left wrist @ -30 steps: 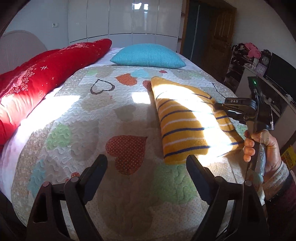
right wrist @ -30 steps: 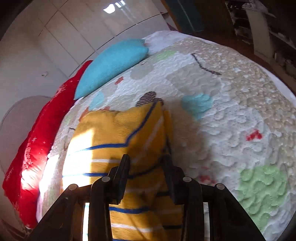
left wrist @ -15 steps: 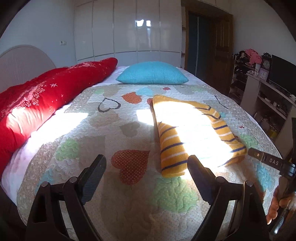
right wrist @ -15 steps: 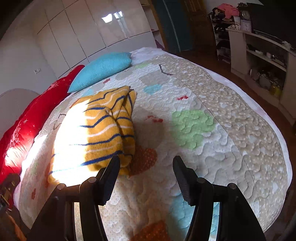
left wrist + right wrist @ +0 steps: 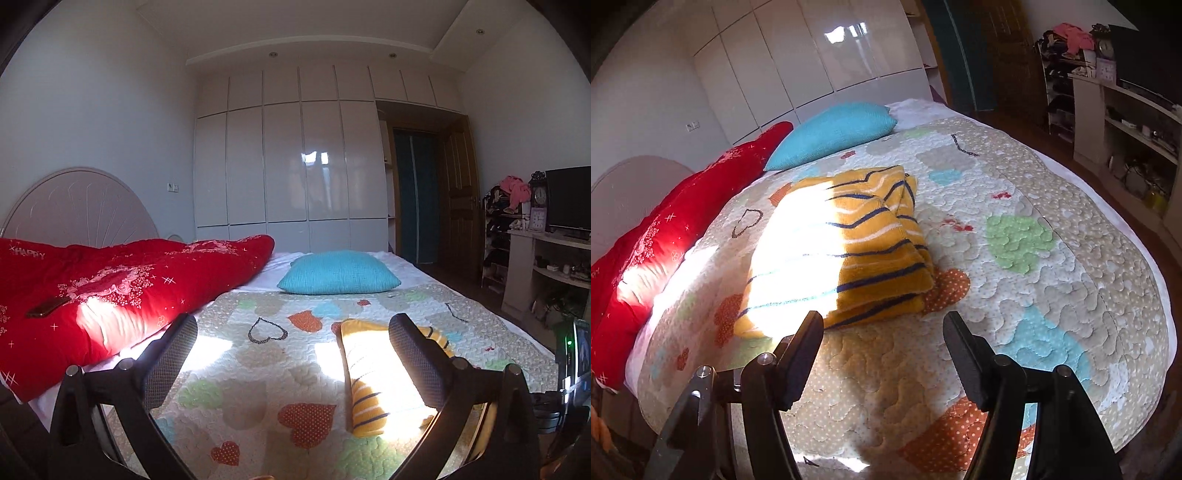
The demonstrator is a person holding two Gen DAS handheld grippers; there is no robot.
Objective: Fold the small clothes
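From the foot of the bed, the left wrist camera sits low and looks level up the heart-patterned quilted bedspread (image 5: 236,373) toward the glossy white wardrobe wall (image 5: 288,166) — ceiling and all. The right wrist camera stands higher and nearer, tilted down across the same quilt from the right side. Both views share the folded yellow garment with navy and white stripes (image 5: 849,240), the turquoise knitted cushion (image 5: 338,272) and the red embroidered duvet (image 5: 122,291) — each framed between black fingers.

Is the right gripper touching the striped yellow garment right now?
Apart. In the right wrist view the right gripper is open, with bare quilt between its fingertips and the folded striped yellow garment.
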